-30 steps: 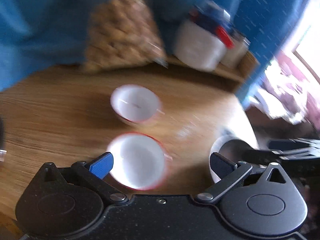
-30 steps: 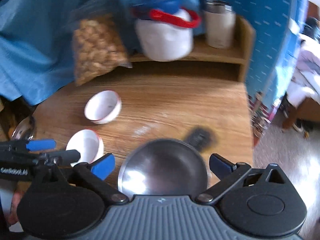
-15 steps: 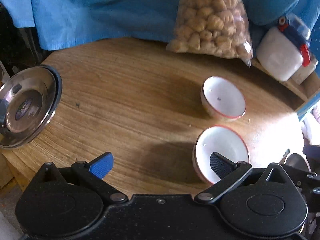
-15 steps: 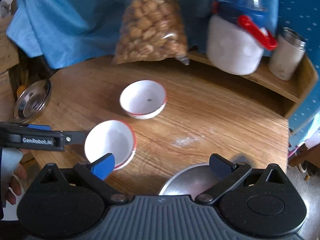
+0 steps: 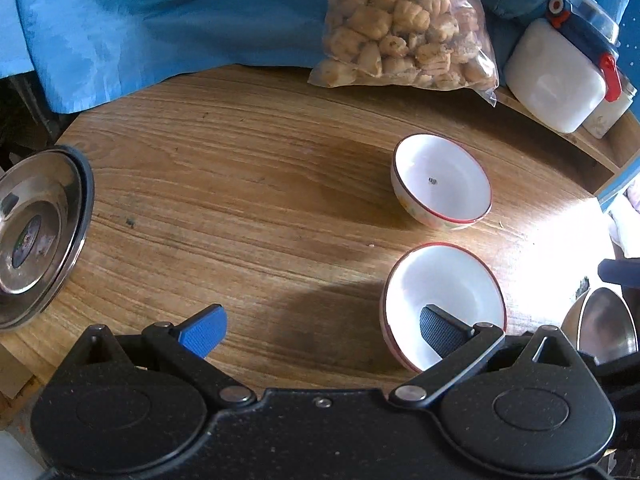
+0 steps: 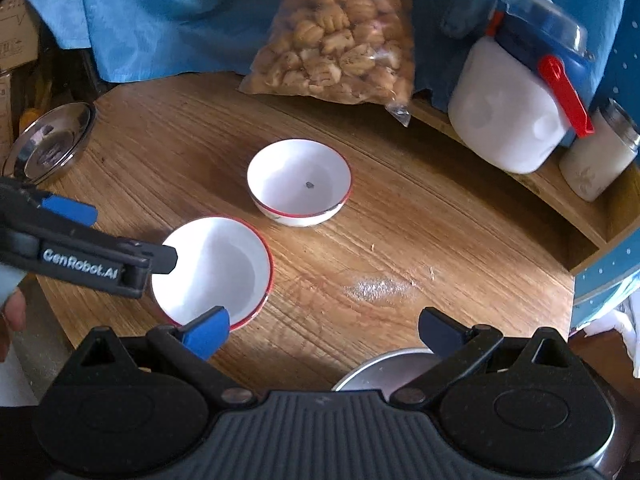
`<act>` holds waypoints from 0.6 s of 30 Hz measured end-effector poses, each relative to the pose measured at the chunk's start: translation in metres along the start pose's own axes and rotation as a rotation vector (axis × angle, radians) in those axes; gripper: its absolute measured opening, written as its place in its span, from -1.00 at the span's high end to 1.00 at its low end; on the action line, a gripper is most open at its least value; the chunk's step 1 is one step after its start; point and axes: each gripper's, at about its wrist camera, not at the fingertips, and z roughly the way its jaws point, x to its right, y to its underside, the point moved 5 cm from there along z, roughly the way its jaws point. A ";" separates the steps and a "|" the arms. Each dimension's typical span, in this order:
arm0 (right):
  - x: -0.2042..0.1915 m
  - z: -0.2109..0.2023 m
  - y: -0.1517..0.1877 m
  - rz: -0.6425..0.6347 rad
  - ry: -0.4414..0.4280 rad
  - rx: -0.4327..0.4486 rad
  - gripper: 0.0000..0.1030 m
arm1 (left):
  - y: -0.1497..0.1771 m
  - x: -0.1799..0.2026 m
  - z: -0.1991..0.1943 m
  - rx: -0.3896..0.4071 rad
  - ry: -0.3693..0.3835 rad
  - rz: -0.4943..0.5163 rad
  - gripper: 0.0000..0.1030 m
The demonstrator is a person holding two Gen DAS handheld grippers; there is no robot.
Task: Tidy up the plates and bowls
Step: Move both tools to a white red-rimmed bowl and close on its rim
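Two white bowls with red rims sit on the round wooden table (image 5: 240,200). The near bowl (image 5: 444,296) (image 6: 216,268) lies at my left gripper's right finger. The far bowl (image 5: 442,180) (image 6: 299,182) stands behind it with a dark speck inside. My left gripper (image 5: 320,328) is open and empty; it also shows in the right wrist view (image 6: 132,248), its tip at the near bowl's left rim. My right gripper (image 6: 322,330) is open and empty. A steel bowl (image 6: 384,368) (image 5: 604,320) sits just under its right finger. A steel plate (image 5: 36,232) (image 6: 50,142) sits at the table's left edge.
A clear bag of snacks (image 5: 404,24) (image 6: 340,36) leans on blue cloth (image 5: 140,20) at the back. A white jar with a blue lid (image 6: 520,92) (image 5: 560,64) and a small jar (image 6: 596,156) stand on a wooden shelf at right. White powder (image 6: 376,286) lies on the table.
Both views have swung left and steadied. The steel plate at the left edge came into view. The steel bowl has slid down under my right gripper's lower edge.
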 end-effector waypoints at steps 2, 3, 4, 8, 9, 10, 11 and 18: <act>-0.001 0.002 -0.001 -0.001 -0.004 -0.002 -0.99 | -0.002 0.001 0.002 -0.008 -0.004 0.015 -0.99; -0.001 0.003 -0.002 -0.003 -0.004 -0.003 -0.99 | -0.003 0.002 0.003 -0.008 -0.006 0.025 -0.99; -0.002 0.004 -0.002 -0.008 -0.003 -0.005 -0.99 | -0.004 0.004 0.004 -0.009 -0.007 0.033 -0.99; -0.005 0.011 -0.003 -0.058 0.031 -0.012 -0.99 | -0.004 0.007 0.009 -0.028 -0.015 0.059 -0.98; -0.007 0.013 -0.003 -0.081 0.041 -0.012 -0.99 | -0.004 0.008 0.011 -0.032 -0.020 0.070 -0.98; -0.009 0.015 -0.003 -0.102 0.047 -0.013 -0.99 | -0.004 0.009 0.012 -0.037 -0.026 0.081 -0.98; -0.010 0.015 -0.004 -0.114 0.045 -0.005 -0.99 | -0.004 0.010 0.013 -0.041 -0.035 0.094 -0.98; -0.012 0.018 -0.008 -0.150 0.059 0.015 -0.99 | -0.005 0.014 0.015 -0.039 -0.049 0.130 -0.98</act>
